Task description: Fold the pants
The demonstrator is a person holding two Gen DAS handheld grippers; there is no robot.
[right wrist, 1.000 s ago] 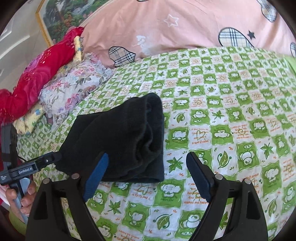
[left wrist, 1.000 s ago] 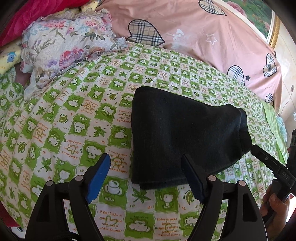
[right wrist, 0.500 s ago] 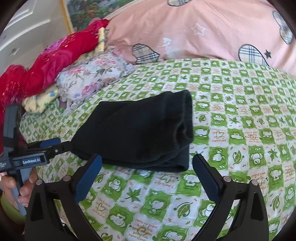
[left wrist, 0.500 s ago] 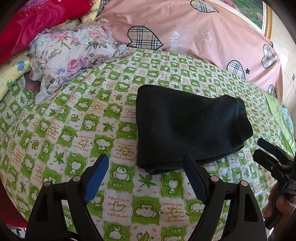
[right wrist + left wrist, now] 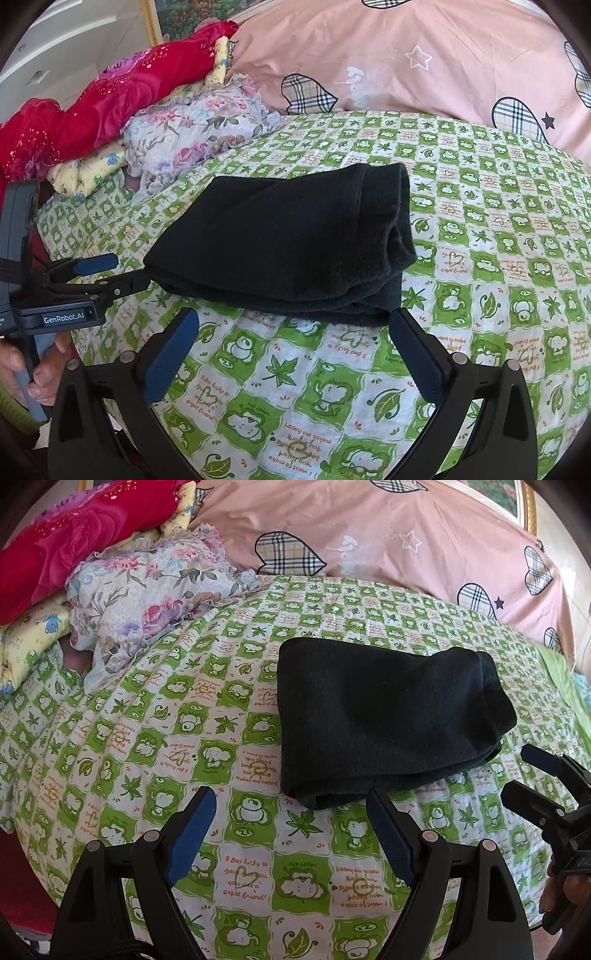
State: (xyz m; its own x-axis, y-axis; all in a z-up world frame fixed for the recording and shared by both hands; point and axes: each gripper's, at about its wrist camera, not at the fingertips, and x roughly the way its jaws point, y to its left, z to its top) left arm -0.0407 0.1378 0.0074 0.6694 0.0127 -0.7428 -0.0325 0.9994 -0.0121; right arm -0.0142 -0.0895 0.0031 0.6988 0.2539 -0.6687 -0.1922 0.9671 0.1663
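Folded layers of the black pants (image 5: 384, 723) show only at the near and right edges; the inner folds are hidden. The bundle lies near the middle of the bed, on a green-and-white cartoon-print sheet (image 5: 155, 738). Pink quilt with plaid hearts (image 5: 369, 535) behind; floral pillow (image 5: 155, 587) and red blanket (image 5: 55, 542) at the far left. Left gripper (image 5: 291, 830) spread wide, holding nothing, just short of the pants. Right gripper (image 5: 295, 350) likewise spread and holding nothing. Picture frame (image 5: 177, 14) cut off at the top.
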